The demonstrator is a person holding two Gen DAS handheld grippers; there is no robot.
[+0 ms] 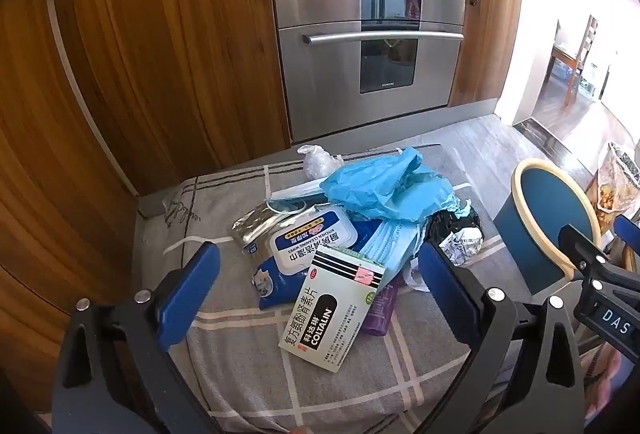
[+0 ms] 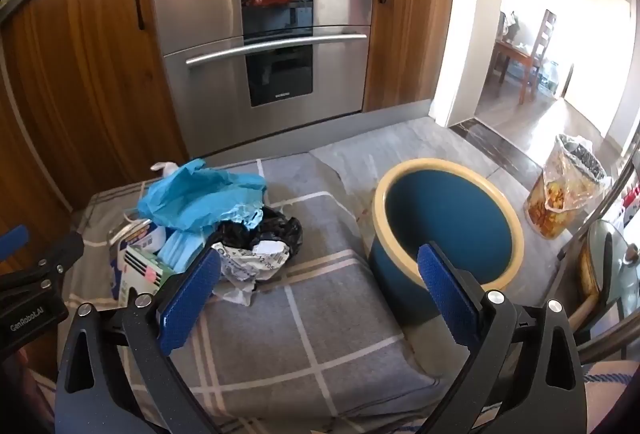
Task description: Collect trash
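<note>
**Nothing picked yet: the heap waits beside the empty bin**

Take the blue bin (image 2: 448, 226) with its cream rim as your landmark. It stands upright on the grey checked cloth (image 2: 320, 334), its mouth open and nothing showing inside it. Behind it runs the steel oven front (image 2: 264, 34) between wooden cabinet doors; on the far side of it from the heap stands a clear bag-lined basket (image 2: 568, 190), which looks like no part of this job.

The trash heap (image 1: 360, 226) lies on the same cloth, near the bin but apart from it. Going down in size: a crumpled blue plastic sheet (image 1: 384, 186) tops the heap; below it sits a wipes pack (image 1: 312, 246) with a white lid, then the white and green medicine box (image 1: 340, 310), tilted and nearest to you, resting over a purple item (image 1: 382, 310) that you cannot make out. Blue face masks (image 1: 392, 242) fan out under the sheet, and a black bag with crumpled printed paper (image 1: 460, 238) lies on the bin's side of the heap.

Your left gripper (image 1: 320, 286) hangs over the box with its fingers spread wide and grasping nothing. Your right gripper (image 2: 320, 286) is likewise released, empty, between heap and bin.

You seem to be at the first pick. The box looks stiff and easy: close across its narrow width, then lift and carry it over the rim. The sheet and masks are limp and may drag neighbours along.
</note>
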